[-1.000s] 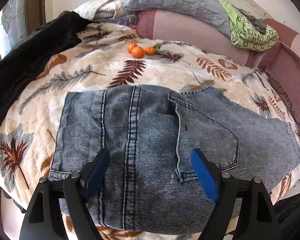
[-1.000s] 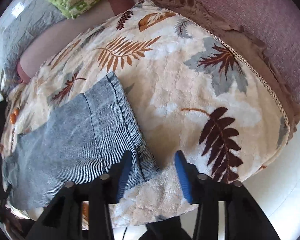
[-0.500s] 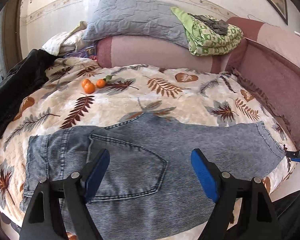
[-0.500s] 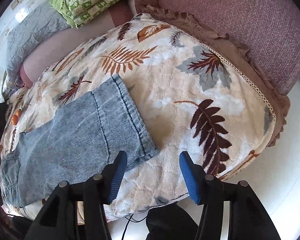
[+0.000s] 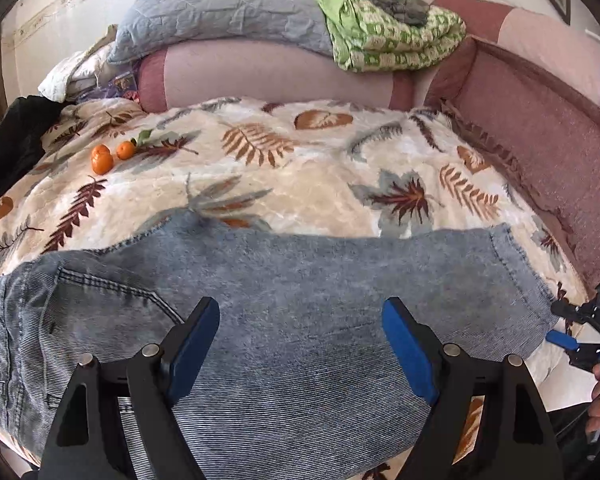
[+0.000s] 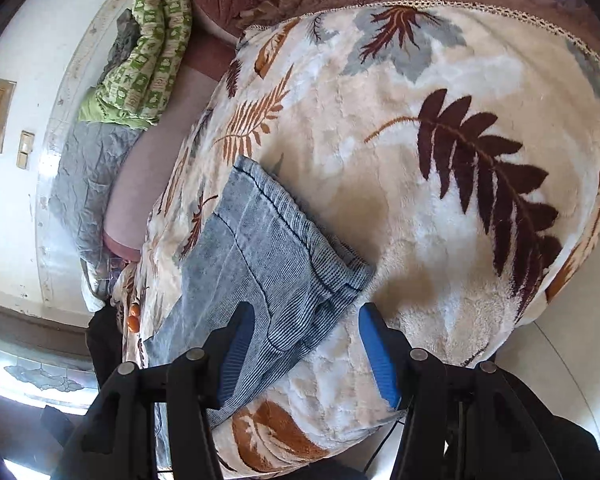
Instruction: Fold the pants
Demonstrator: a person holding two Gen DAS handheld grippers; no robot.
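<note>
Faded blue denim pants [image 5: 300, 320] lie flat across the leaf-patterned blanket [image 5: 320, 184], hem rightward.

faded blue denim pants [image 5: 320, 300] lie on a cream blanket [image 5: 320, 184] patterned with brown, rust and grey leaves

Blanket [image 5: 320, 196] beyond pants [image 5: 300, 300] clear; oranges [image 5: 102, 160] far left, well apart.

Right gripper over the jeans' leg hem

The right gripper [image 6: 306, 344] hangs with its blue pads apart, nothing clamped, above the hem corner of the faded denim jeans [image 6: 268, 248], which lie flat on a cream leaf-print blanket [image 6: 420, 208]. A green patterned quilt [image 6: 148, 56] sits folded at the far end.
</note>
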